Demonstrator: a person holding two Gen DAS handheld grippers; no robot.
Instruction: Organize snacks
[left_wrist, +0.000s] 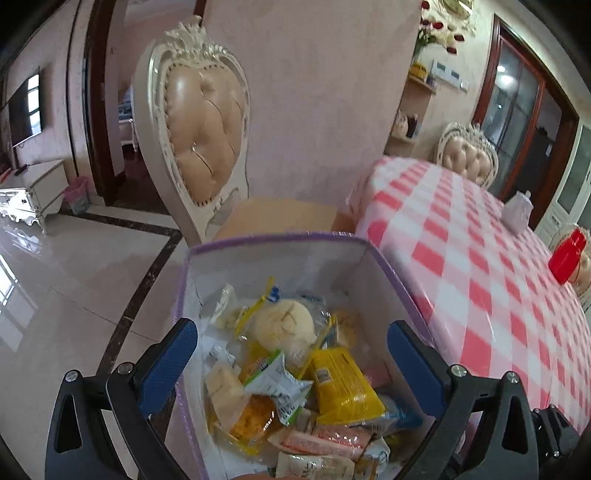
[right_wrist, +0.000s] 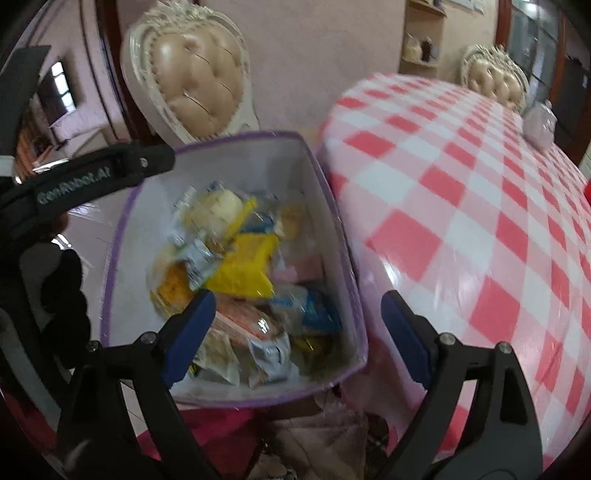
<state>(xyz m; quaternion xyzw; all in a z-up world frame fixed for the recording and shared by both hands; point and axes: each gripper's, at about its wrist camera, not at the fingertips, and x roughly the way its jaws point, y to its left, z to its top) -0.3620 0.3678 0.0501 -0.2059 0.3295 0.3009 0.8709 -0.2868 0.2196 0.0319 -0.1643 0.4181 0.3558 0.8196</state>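
A: Your left gripper (left_wrist: 291, 354) has its jaws spread wide with nothing pinched; the blue pads (left_wrist: 168, 365) are flat, matte slabs on black angular arms. What lies between them?

B: You look straight down into the storage box (left_wrist: 229, 258), a soft-walled square bin with pale inner sides and a purple stitched rim. The snacks (left_wrist: 295, 373) fill its bottom: a round, pale bun in clear film, a stiff yellow packet (left_wrist: 341, 384), crinkly white-and-green wrappers, an orange cake in glossy plastic.

A: And your right gripper (right_wrist: 295, 332)?

B: Its jaws also stand apart and grip nothing. One blue pad hangs over the box's near inner side, the other outside the rim (right_wrist: 354, 295), so that wall sits between them untouched. The picture is blurred, so finer wrapper detail is lost.

A: Around the box?

B: It sits just beside the table (left_wrist: 480, 295), which is draped in a shiny pink-and-white checked cloth. Behind it stands a chair (left_wrist: 199, 140) with a tufted, peach leather back and a carved cream frame, on polished tile floor (left_wrist: 55, 295)
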